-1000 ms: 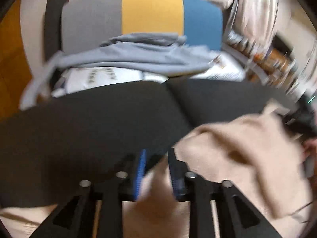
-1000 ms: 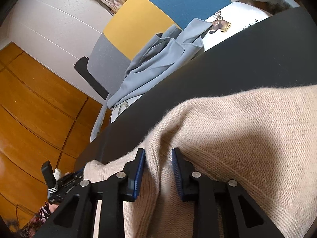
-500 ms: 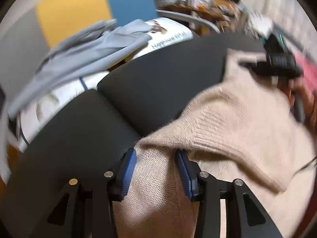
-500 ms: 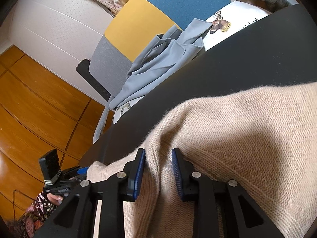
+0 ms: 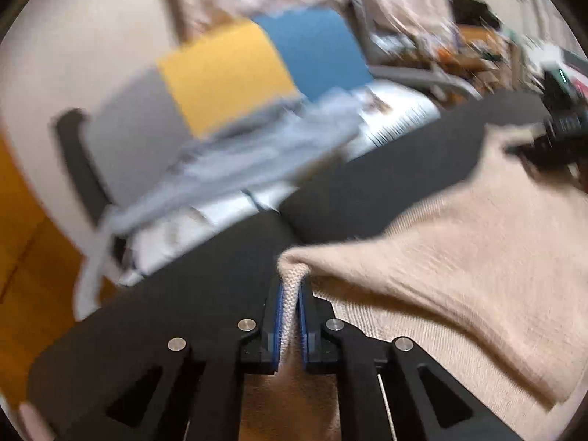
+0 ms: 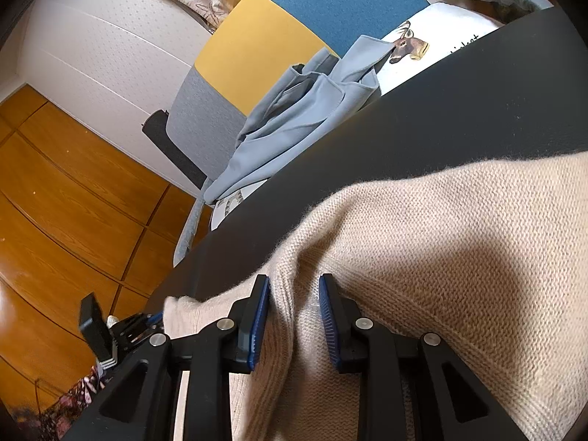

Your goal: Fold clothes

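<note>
Black matte tabletop point(image 6: 459, 117) fills most of both views, smooth and slightly dusty, with a curved edge and a seam where two panels meet. Spread over it is the beige knit sweater point(image 6: 441, 257), soft and fuzzy with fine ribbing, bunched into thick folds near the cameras.

Left gripper point(image 5: 292, 294) has its blue-padded jaws pinched nearly together on a narrow ridge of the sweater's edge, so it's clamped tight on the knit. Right gripper point(image 6: 294, 294) has its jaws part-way apart with a fat fold of the same sweater filling the gap between the blue ribbed pads point(image 6: 259, 319); both pads look pressed against the wool.

Behind the table sits a chair point(image 6: 294, 36) with a backrest in grey, yellow and blue fabric panels. On its seat there's a grey-blue jacket point(image 6: 305, 121) draped over a white cushion with a deer print point(image 6: 433, 40). Orange wooden panels point(image 6: 55, 202) at the left.

Left view is badly motion-blurred, so the shelves and clutter at upper right are unreadable. How far the sweater hangs off the near edge is cut off.
</note>
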Motion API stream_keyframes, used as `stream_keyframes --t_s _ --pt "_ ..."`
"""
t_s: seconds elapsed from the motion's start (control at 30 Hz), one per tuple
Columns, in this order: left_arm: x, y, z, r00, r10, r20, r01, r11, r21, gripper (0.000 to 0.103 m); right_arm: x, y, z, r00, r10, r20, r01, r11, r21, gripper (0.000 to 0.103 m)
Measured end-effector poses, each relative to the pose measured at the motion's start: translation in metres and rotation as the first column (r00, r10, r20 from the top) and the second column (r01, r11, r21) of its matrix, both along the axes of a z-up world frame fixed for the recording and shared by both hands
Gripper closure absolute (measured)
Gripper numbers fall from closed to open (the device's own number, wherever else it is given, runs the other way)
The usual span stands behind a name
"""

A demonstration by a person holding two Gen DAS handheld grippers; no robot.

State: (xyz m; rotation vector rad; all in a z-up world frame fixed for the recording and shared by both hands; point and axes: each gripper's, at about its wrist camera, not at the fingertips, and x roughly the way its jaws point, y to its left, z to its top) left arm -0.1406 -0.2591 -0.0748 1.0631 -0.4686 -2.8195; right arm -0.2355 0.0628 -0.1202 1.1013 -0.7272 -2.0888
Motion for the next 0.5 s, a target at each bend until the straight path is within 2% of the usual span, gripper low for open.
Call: stream_keyframes --t_s 0.07,0.13,0.2,0.23,0.27,0.3,0.4,0.47,0.5 --pt "0.003 -0.011 -0.002 0.997 0.077 -0.006 -0.077 0.997 0.017 0.097 0.0 -0.001 0.0 1.0 -0.002 0.0 0.002 1.0 0.005 0.077" --pt "0.008 -0.011 -0.025 0.994 0.083 0.067 -0.081 0.996 -0.021 0.095 0.0 -0.001 0.001 1.0 -0.005 0.0 0.005 1.0 0.008 0.077" --pt "0.013 -0.002 -0.026 0.994 0.098 0.043 -0.093 0.99 -0.103 0.091 0.0 -0.001 0.001 1.0 -0.007 0.0 0.007 1.0 0.009 0.078" --pt "0.016 0.001 -0.026 0.993 0.114 0.037 -0.108 0.985 -0.137 0.084 0.0 -0.001 0.001 1.0 -0.008 0.0 0.008 1.0 0.011 0.078" --pt "0.017 0.002 -0.029 0.99 0.135 0.048 -0.125 0.978 -0.169 0.079 0.0 -0.001 0.001 1.0 -0.009 0.0 0.009 1.0 0.012 0.078" --pt "0.019 0.001 -0.031 0.986 0.158 0.058 -0.144 0.97 -0.194 0.078 0.0 -0.001 0.001 1.0 -0.009 -0.001 0.009 1.0 0.013 0.078" --pt "0.023 -0.019 -0.023 0.965 0.256 0.059 -0.248 0.962 -0.117 0.078 0.0 0.0 0.001 1.0 -0.009 -0.001 0.009 1.0 0.004 0.078" --pt "0.031 -0.041 -0.019 0.922 0.38 0.074 -0.377 0.925 -0.054 0.078 0.0 0.002 0.001 1.0 -0.009 -0.002 0.009 1.0 -0.008 0.078" --pt "0.038 -0.051 -0.019 0.891 0.446 0.078 -0.445 0.895 -0.036 0.078 0.001 0.003 0.001 1.0 -0.008 -0.002 0.008 1.0 -0.015 0.077"
